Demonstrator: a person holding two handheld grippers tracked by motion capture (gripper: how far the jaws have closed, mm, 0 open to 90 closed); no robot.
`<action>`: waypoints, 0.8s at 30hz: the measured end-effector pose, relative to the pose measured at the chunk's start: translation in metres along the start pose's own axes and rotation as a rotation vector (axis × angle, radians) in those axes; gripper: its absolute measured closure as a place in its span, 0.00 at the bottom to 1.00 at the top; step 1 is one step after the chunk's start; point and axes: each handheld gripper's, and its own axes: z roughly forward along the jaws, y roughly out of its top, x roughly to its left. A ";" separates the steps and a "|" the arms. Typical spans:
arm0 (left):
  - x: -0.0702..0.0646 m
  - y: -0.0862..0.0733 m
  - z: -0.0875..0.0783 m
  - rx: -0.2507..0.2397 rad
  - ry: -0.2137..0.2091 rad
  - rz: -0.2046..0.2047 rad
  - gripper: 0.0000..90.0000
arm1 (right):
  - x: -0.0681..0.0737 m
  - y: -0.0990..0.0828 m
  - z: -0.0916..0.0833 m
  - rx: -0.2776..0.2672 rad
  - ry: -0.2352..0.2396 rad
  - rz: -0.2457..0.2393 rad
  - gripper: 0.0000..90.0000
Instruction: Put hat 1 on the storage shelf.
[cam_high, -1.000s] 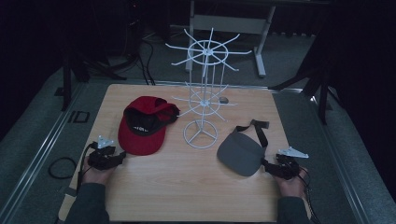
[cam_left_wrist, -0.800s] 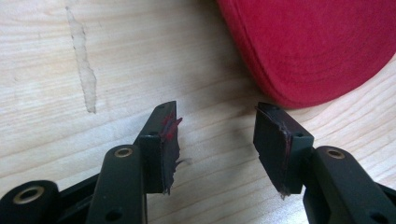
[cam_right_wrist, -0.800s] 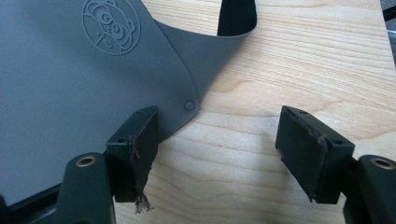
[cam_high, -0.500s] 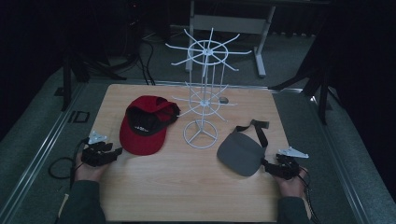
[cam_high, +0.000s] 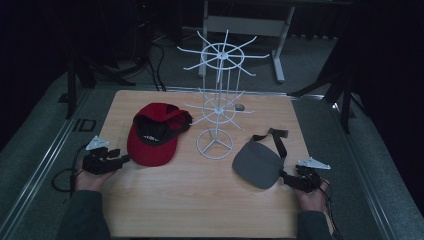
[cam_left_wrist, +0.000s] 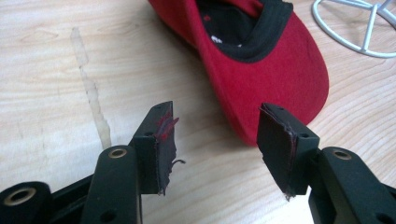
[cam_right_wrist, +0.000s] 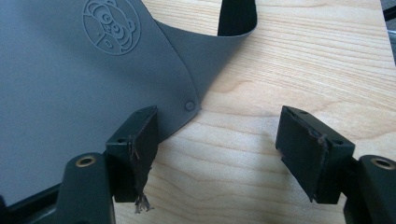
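The white wire rack stands near the middle of the wooden worktop, and everything else sits to one side of it or the other. Far to its left, at the worktop's left edge, the left tongs point towards the red cap; their jaws stand wide apart with nothing between them, and in the left gripper view the tip of the cap's brim lies just beyond the gap, untouched. The cap rests upside down just left of the rack's ring base, its black lining showing. Right of the rack lies the grey visor, its dark strap curling back towards the rack. The right tongs sit at the visor's near right edge, jaws spread; in the right gripper view the grey brim reaches one jaw, though I cannot tell whether they touch, and the other stands clear over bare wood.
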 end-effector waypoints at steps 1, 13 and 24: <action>0.000 0.002 0.001 0.004 -0.005 -0.001 0.53 | 0.000 0.000 0.000 0.000 0.000 0.000 0.33; 0.000 0.013 0.024 0.091 -0.074 -0.016 0.55 | 0.000 0.000 0.000 0.000 0.001 0.000 0.33; -0.006 0.020 0.047 0.144 -0.124 -0.037 0.59 | 0.000 0.000 0.000 -0.001 0.002 0.001 0.33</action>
